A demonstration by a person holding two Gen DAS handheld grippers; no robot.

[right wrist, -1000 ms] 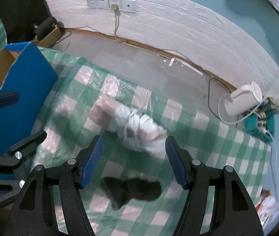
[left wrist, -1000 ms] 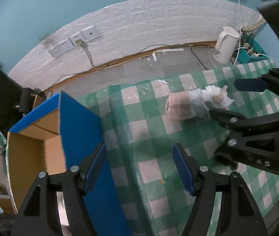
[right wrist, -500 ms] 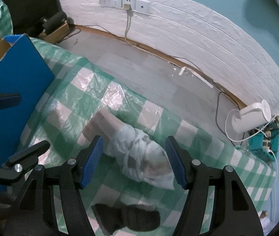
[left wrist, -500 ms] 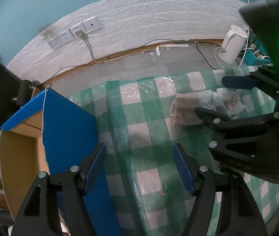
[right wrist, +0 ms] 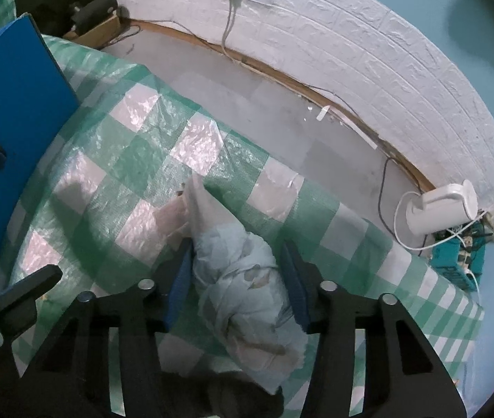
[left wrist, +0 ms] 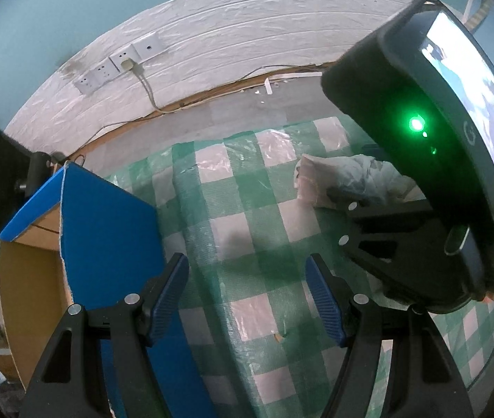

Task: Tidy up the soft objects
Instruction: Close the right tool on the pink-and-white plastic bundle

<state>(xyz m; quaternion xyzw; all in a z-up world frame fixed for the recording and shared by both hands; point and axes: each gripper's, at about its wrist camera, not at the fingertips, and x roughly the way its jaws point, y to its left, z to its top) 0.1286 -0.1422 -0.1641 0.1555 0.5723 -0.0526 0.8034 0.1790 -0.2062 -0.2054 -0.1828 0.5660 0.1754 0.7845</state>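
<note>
1. The soft bundle [right wrist: 243,278], a crumpled pale cloth or diaper-like roll, lies on the green checked tablecloth [right wrist: 114,160], well to the right of the blue-sided cardboard box [left wrist: 107,230].
2. The right gripper [right wrist: 238,280] straddles the bundle, its jaws closing; the blue pads [right wrist: 179,278] sit at the bundle's flanks, the left one touching, though a firm pinch is not yet clear.
3. The left gripper [left wrist: 247,296] hangs open and empty over bare tablecloth, just right of the box.
4. To grip well, the right gripper should probably squeeze the bundle's thick middle, not its loose tail, and avoid pinching the tablecloth.
</note>
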